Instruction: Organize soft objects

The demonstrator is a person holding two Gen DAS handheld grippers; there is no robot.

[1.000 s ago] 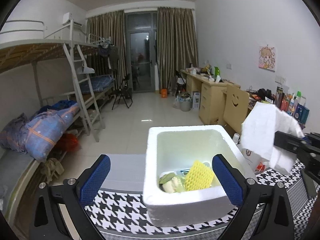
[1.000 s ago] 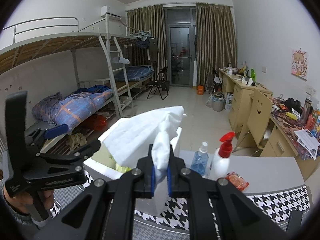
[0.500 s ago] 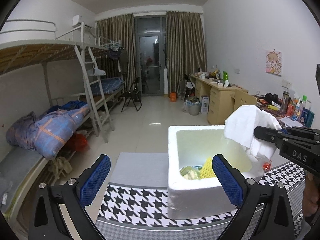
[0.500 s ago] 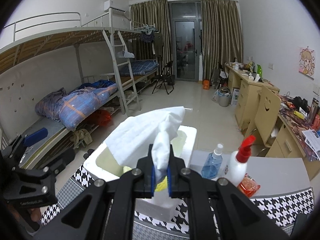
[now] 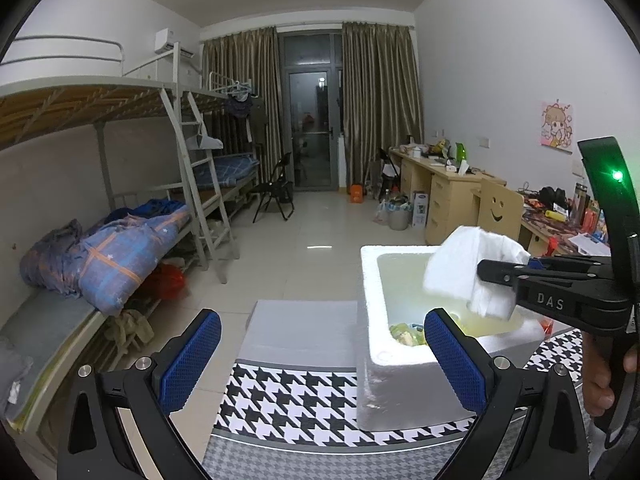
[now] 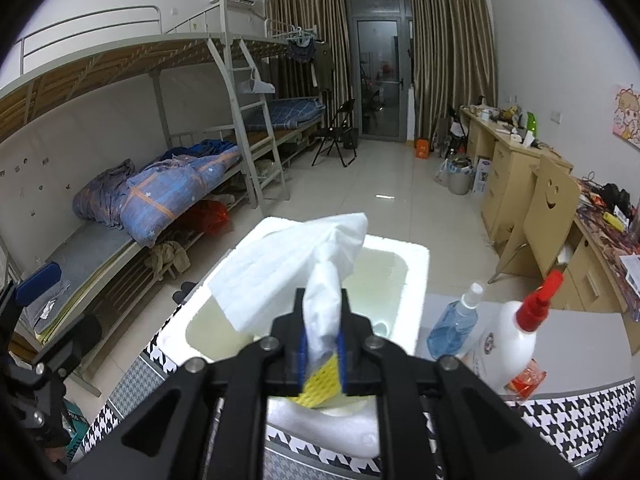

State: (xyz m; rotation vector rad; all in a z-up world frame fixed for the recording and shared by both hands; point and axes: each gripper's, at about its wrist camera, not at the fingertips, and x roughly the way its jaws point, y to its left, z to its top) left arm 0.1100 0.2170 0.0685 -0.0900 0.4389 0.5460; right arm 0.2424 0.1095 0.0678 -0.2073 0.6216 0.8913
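Note:
My right gripper (image 6: 322, 336) is shut on a white folded cloth (image 6: 292, 268) and holds it over the open white foam box (image 6: 416, 280). In the left wrist view the same cloth (image 5: 460, 272) hangs from the right gripper (image 5: 486, 270) above the box (image 5: 372, 280). A yellow foam net (image 6: 322, 390) and other soft items (image 5: 406, 332) lie in the box. My left gripper (image 5: 320, 354) is open and empty, left of the box, above the houndstooth mat (image 5: 296, 404).
A blue spray bottle (image 6: 454, 328), a white bottle with a red pump (image 6: 508, 340) and a red packet (image 6: 528, 378) stand right of the box. Bunk beds are at the left, desks and a chair at the right.
My right gripper has carried the cloth left and forward, over the box. My left gripper has drawn back to the left, away from the box.

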